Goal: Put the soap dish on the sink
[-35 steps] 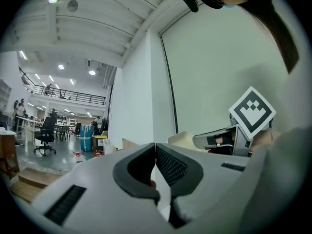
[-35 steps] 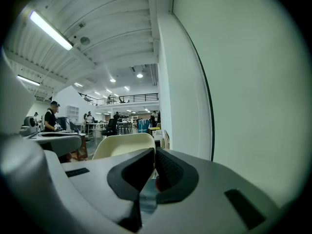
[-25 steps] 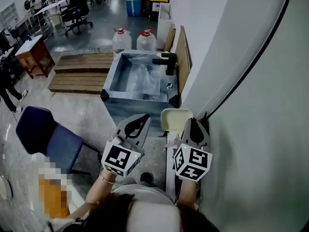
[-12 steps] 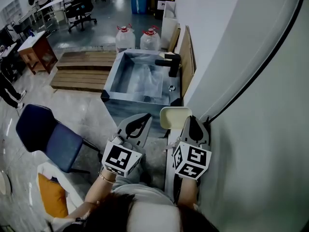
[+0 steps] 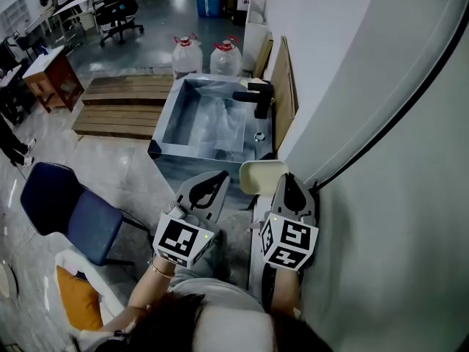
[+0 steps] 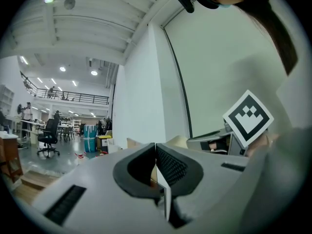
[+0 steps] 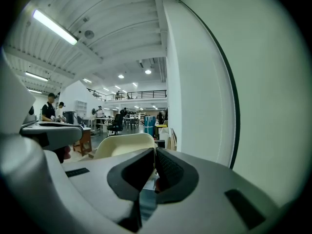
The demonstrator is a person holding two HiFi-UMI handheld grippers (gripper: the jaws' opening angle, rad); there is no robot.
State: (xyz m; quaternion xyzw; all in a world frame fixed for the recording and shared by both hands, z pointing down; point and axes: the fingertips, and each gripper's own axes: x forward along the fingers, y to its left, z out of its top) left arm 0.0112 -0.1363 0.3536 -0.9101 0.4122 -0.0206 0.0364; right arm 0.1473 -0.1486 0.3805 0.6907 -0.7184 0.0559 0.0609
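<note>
The right gripper (image 5: 290, 186), jaws together, seemingly pinches the near rim of the soap dish (image 5: 262, 174), a sound hold on something light, stiff and probably slippery. The left gripper (image 5: 208, 190) is closed and empty.

My right gripper (image 5: 288, 180) holds the cream plastic soap dish (image 5: 262, 174) by its near edge, fingers closed on it, close along the white wall (image 5: 352, 57). My left gripper (image 5: 218, 177) hangs just beside it, fingers together with nothing between them. Ahead and below stands the square grey-blue sink (image 5: 167, 119), with a black faucet (image 5: 256, 97) at its wall-side rim. The dish is apart from the sink, short of its near rim. Beyond the sink stand two clear water jugs with red caps (image 5: 187, 53), and left of it lies a wooden pallet (image 5: 121, 105). A blue chair (image 5: 62, 204) sits on the floor at my left. A black cable (image 5: 401, 90) curves across the wall.
</note>
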